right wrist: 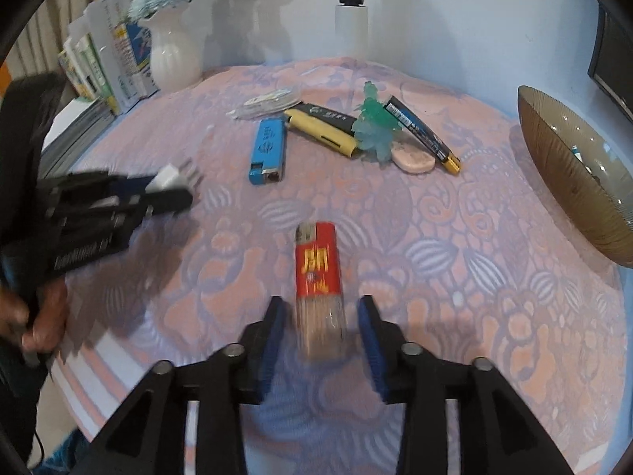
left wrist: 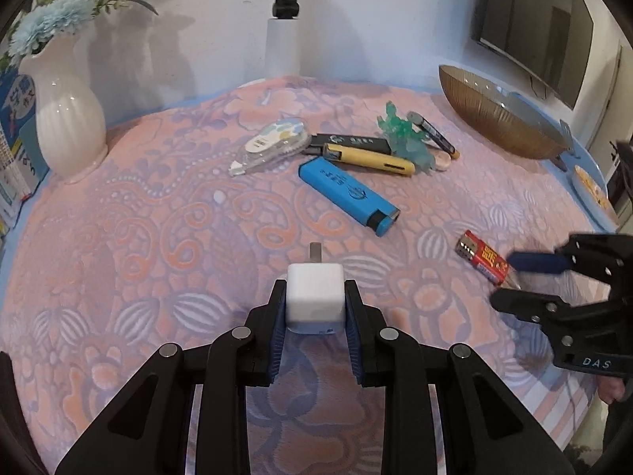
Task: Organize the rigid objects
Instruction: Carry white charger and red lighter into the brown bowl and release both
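White vase (left wrist: 67, 118) w/ blue flowers (left wrist: 59, 19) rear left, beside books (left wrist: 12, 150); TV (left wrist: 534, 19) on wall, right; patterned cloth (left wrist: 158, 237) covers table.

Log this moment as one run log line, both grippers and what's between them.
left gripper: shut on white charger | right gripper: open, red lighter between jaws, untouched | bowl: far right

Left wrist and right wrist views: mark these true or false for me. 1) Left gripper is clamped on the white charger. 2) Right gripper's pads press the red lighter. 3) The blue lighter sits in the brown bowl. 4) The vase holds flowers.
1) True: the left gripper grips the white charger.
2) False: the right gripper straddles the red lighter, gaps showing either side.
3) False: the blue lighter lies on the cloth, apart from the brown bowl.
4) True: the vase holds flowers.
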`<action>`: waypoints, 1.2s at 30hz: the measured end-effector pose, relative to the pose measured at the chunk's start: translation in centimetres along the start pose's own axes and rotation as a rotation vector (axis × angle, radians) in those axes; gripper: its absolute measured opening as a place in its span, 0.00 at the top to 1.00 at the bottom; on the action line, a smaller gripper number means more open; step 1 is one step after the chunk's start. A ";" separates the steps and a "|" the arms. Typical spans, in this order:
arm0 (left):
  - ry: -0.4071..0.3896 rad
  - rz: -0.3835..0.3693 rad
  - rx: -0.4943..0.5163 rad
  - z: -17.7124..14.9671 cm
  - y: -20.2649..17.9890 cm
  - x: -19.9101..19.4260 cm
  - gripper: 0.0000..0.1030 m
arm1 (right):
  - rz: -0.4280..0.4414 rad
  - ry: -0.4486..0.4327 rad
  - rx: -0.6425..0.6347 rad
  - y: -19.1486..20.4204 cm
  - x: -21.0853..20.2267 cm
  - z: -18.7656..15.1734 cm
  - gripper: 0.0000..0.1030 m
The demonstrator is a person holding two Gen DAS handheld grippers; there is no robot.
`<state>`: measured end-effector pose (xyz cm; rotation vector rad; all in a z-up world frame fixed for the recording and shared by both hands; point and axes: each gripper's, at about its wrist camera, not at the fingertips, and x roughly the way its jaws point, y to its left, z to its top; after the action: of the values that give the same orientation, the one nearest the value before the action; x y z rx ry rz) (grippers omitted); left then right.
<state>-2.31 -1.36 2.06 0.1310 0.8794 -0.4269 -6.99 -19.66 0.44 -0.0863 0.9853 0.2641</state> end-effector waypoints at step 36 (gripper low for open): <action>-0.129 -0.172 0.169 11.9 -14.1 -2.0 0.77 | -0.040 -0.267 0.416 -19.1 -13.7 -1.3 0.78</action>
<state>-0.70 -16.92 12.04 0.1820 0.7289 -0.6638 -10.23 -40.79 10.20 0.3019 0.7543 0.0286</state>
